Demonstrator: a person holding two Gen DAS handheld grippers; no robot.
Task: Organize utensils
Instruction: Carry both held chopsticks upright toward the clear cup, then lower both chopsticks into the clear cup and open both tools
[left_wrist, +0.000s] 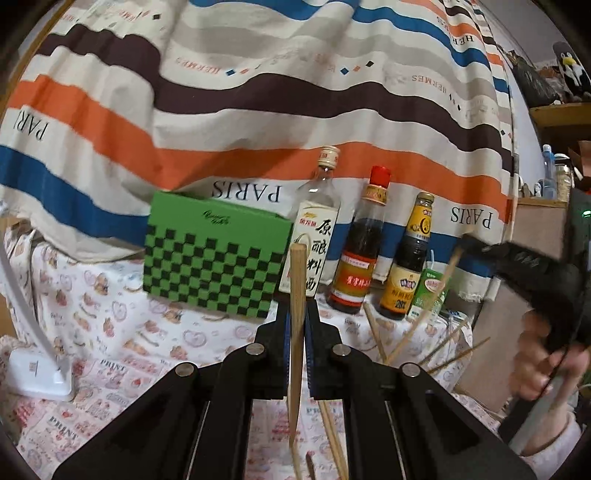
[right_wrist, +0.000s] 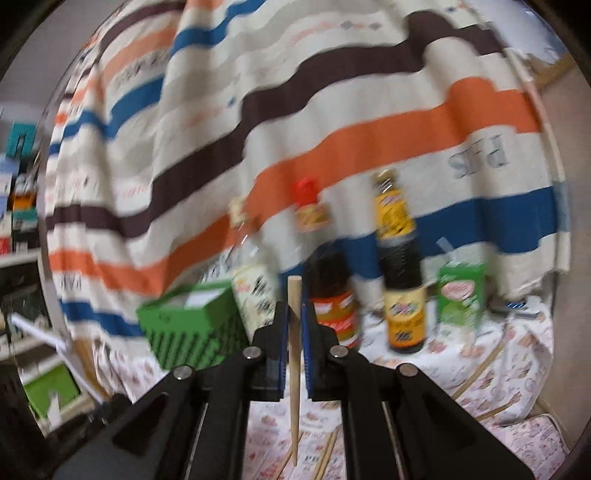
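left gripper (left_wrist: 296, 314) clamps an upright chopstick (left_wrist: 297, 295) at frame centre; right gripper (right_wrist: 294, 317) clamps another chopstick (right_wrist: 294, 332), bottles behind.

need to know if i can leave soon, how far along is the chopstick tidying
Nothing visibly sorted yet. In hand: the left gripper is shut on one chopstick, and the right gripper on another chopstick, both upright. Left: several loose chopsticks scattered on the printed tablecloth near the sauce bottles.
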